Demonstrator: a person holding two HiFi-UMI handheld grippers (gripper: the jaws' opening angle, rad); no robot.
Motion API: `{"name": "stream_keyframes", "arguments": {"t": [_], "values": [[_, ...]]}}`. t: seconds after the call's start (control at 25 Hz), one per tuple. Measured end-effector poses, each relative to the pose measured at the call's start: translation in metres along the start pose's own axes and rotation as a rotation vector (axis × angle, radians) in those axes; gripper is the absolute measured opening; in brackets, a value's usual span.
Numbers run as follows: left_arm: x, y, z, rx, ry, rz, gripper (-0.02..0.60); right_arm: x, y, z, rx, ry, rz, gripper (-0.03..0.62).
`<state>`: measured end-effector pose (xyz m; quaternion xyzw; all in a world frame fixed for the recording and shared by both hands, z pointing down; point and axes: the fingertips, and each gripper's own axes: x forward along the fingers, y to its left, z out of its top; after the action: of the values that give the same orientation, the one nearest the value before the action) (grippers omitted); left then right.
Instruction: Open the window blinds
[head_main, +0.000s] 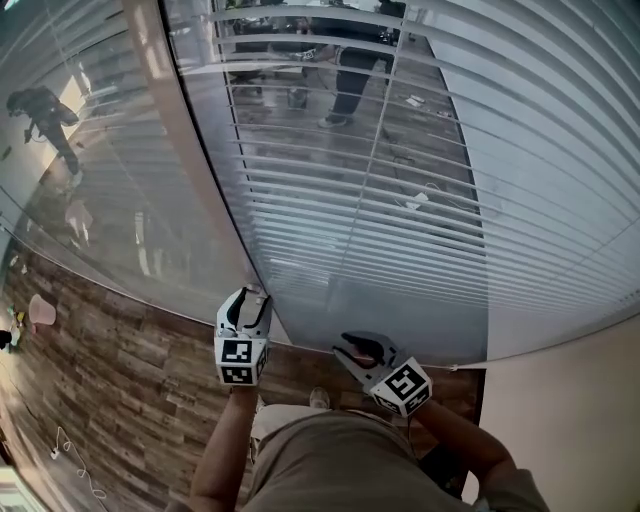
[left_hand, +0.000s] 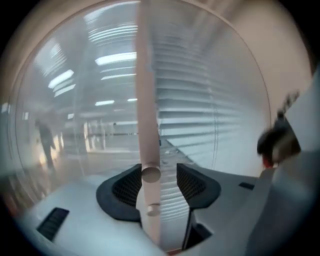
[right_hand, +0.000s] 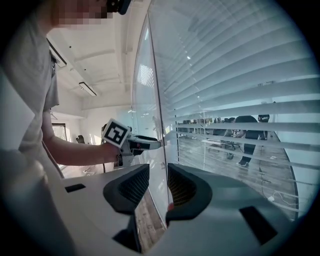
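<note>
The window blinds hang behind the glass straight ahead of both grippers. Their slats run level, tilted enough to see through across the middle and looking closed further right. What drives them appears to be the small round knob on the pale upright post at the blinds' left edge. The knob sits dead ahead of the left gripper, between its jaws, with its axis pointing back along the gripper. The jaws stand apart with a clear gap on the right side, so they are not clamping it. The right gripper, off to the right of the left one, is open and empty. The left gripper is plainly nearer; turning the knob would likely mean closing on it and rolling the wrist.
</note>
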<state>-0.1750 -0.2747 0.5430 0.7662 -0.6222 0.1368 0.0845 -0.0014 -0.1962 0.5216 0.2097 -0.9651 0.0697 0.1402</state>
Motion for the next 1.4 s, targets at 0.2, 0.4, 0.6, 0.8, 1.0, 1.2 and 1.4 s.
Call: {"name": "stream_keyframes", "arguments": {"t": [0.2, 0.4, 0.6, 0.8, 1.0, 1.2, 1.4], "values": [[-0.001, 0.022, -0.005, -0.653, -0.079, -0.133, 0.21, 0.0, 0.007, 0.001, -0.005, 0.006, 0.008, 0.121], [0.001, 0.031, -0.011, -0.869, -0.138, -0.204, 0.177, 0.002, 0.01, 0.001, -0.008, 0.012, 0.007, 0.121], [0.003, 0.027, -0.006, -0.769, -0.136, -0.211, 0.135, 0.008, 0.011, 0.001, -0.017, 0.022, 0.011, 0.121], [0.002, 0.02, -0.002, -0.332, -0.053, -0.083, 0.135, 0.014, 0.013, -0.001, -0.019, 0.033, 0.017, 0.121], [0.002, 0.016, -0.001, -0.072, -0.012, -0.018, 0.133, 0.018, 0.014, 0.001, -0.014, 0.029, 0.017, 0.121], [0.003, 0.013, -0.001, 0.09, 0.014, 0.013, 0.135, 0.019, 0.015, 0.001, -0.011, 0.03, 0.014, 0.121], [0.001, 0.011, -0.005, 0.19, 0.032, 0.04, 0.135, 0.018, 0.014, 0.004, -0.003, 0.022, 0.01, 0.121]]}}
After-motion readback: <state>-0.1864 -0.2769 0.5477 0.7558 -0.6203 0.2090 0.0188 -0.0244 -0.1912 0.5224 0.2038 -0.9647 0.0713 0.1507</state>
